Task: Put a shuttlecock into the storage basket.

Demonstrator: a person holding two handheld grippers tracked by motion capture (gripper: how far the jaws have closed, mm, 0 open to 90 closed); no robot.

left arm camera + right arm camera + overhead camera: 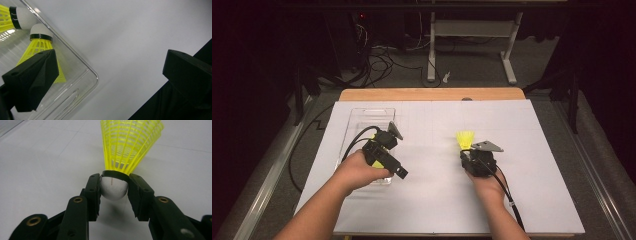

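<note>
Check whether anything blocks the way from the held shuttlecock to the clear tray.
Nothing visible does. The right gripper clamps the shuttlecock by its cork; bare white paper lies between it and the clear tray, where the left gripper hovers.

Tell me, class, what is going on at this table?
A person works with a gripper in each hand. The right gripper is shut on the white cork of a yellow shuttlecock, whose skirt points away from the hand. The left gripper hangs open at the near corner of a clear tray, which already holds two more yellow shuttlecocks. The work appears to be gathering shuttlecocks into the tray.
</note>
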